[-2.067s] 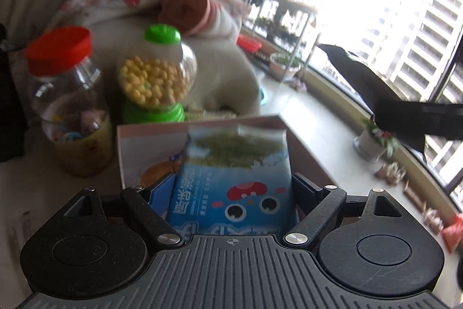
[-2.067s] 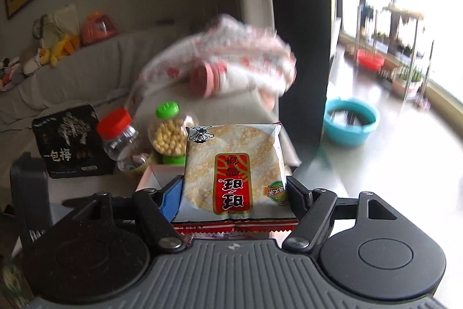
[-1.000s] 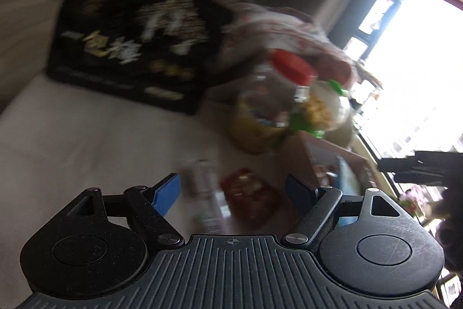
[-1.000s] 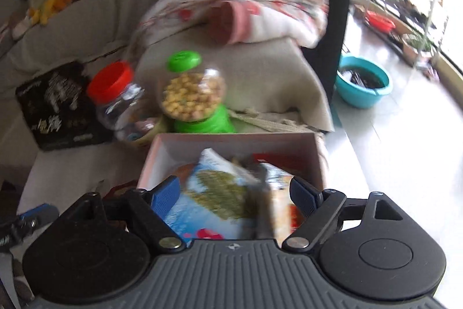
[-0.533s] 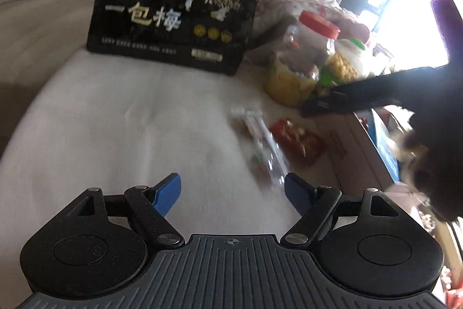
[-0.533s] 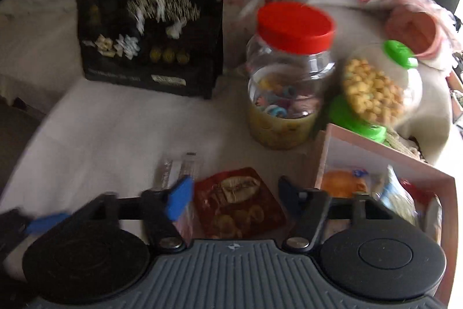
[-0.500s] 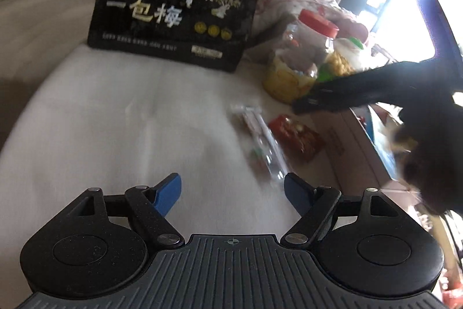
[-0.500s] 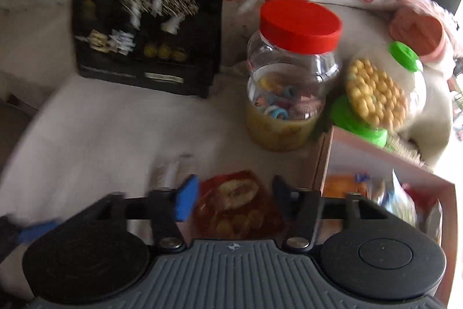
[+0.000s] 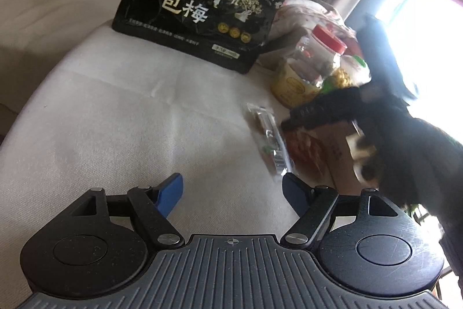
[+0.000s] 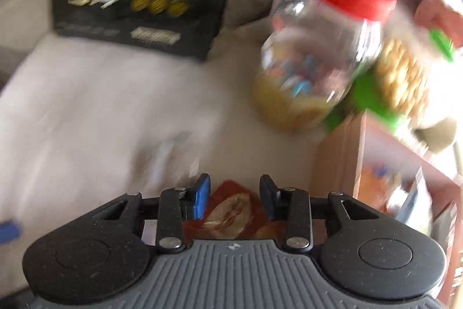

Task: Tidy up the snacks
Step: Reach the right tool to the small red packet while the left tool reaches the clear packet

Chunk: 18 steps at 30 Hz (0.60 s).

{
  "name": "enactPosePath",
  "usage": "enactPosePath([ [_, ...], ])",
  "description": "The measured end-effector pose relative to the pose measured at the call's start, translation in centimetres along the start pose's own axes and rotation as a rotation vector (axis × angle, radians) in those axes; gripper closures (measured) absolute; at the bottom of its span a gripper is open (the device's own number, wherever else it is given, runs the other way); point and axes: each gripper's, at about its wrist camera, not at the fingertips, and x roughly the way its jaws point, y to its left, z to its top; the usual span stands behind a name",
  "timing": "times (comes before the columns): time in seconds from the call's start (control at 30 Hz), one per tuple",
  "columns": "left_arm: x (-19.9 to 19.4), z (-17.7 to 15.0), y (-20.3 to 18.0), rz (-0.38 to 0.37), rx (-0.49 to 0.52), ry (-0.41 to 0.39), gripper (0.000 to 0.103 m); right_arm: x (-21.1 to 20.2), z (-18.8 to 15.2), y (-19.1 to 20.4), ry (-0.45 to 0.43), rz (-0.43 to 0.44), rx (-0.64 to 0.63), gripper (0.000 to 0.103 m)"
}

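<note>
Right wrist view, lower centre: the right tool (image 10: 233, 193) has its jaws narrowed around the red snack packet (image 10: 231, 215), though whether they already pinch it is unclear through the blur. The pink box (image 10: 358, 152) at right stands open, likely its destination. In the left wrist view, the left tool (image 9: 233, 188) gapes wide and empty, aimed at the clear stick packet (image 9: 269, 141) right of centre.
</note>
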Motion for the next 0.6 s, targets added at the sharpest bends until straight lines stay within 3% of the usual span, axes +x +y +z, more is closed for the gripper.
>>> enactPosePath([
  [0.37, 0.8, 0.8, -1.0, 0.022, 0.042, 0.005, 0.022, -5.6, -9.0, 0.1, -0.051, 0.195, 0.008, 0.065],
  [0.6, 4.7, 3.1, -4.0, 0.049, 0.151, 0.027, 0.022, -6.9, -14.2, 1.3, -0.152, 0.221, 0.027, 0.063],
])
